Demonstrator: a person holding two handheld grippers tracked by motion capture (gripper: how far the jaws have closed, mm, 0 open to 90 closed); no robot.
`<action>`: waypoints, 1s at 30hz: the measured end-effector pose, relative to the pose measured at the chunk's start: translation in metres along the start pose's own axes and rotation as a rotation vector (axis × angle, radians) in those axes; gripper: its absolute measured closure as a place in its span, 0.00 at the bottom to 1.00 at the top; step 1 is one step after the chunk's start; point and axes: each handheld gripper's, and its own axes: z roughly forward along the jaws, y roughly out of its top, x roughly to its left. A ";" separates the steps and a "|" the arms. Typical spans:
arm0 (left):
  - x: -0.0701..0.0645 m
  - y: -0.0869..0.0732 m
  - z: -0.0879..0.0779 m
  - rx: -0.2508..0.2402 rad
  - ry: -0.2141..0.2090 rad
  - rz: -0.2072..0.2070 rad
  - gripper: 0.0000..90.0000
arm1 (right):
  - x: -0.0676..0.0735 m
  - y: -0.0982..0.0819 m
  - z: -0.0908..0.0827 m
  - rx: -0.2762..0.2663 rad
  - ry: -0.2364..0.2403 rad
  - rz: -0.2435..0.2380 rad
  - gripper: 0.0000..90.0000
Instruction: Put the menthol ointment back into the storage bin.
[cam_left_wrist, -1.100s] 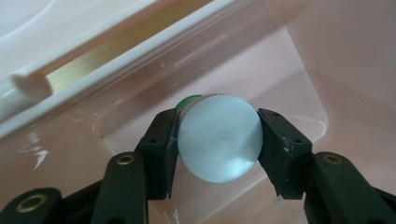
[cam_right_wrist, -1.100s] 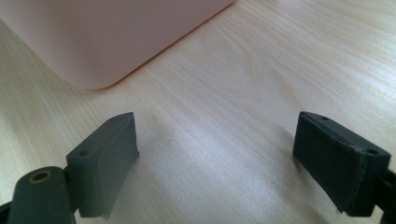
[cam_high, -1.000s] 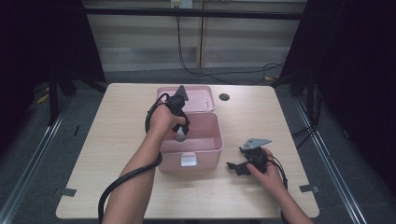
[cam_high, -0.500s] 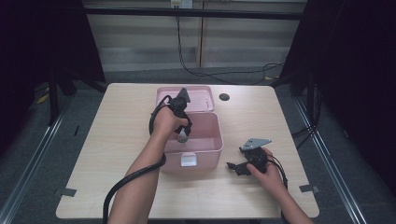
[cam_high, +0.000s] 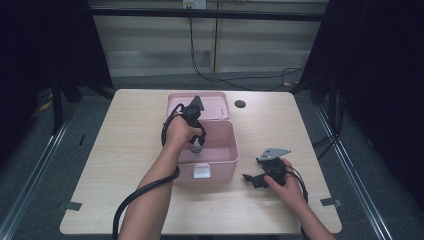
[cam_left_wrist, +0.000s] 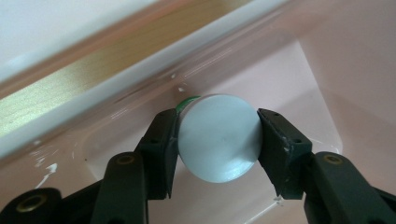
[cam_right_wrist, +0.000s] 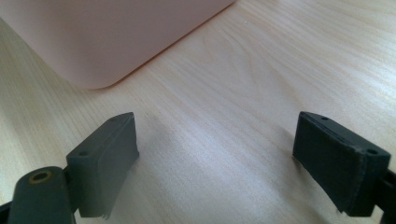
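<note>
A small round pale-capped bottle with a green rim (cam_left_wrist: 218, 137) was clamped between the left gripper's (cam_left_wrist: 218, 140) pads, inside the open pink plastic box (cam_high: 226, 156), close to its near wall. The right gripper (cam_right_wrist: 217, 158) was held agape and empty, beside the box's corner on bare light wooden table (cam_high: 280, 120).

Your left claw (cam_left_wrist: 217, 140) is black, with brass-coloured rivets at its joints. The round lid (cam_left_wrist: 219, 137) between its jaws is pale grey-white, with a thin green edge showing behind it. The box (cam_high: 220, 150) is plain light pink, its front latch (cam_high: 201, 171) white. Your right claw (cam_right_wrist: 229, 158) is black too, topped by a grey plate (cam_high: 274, 152). The tabletop (cam_high: 130, 145) is pale wood with a fine straight grain and carries one dark round spot (cam_high: 240, 104).
</note>
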 end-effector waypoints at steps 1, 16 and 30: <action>0.001 0.000 0.001 0.001 0.002 0.005 0.55 | 0.000 0.000 0.000 0.000 0.000 0.000 0.15; 0.007 -0.002 0.007 -0.018 0.015 -0.022 0.55 | 0.000 0.000 0.000 -0.002 0.000 -0.001 0.15; 0.009 -0.003 0.013 -0.024 0.023 -0.029 0.55 | 0.000 0.000 0.000 -0.002 0.000 -0.001 0.15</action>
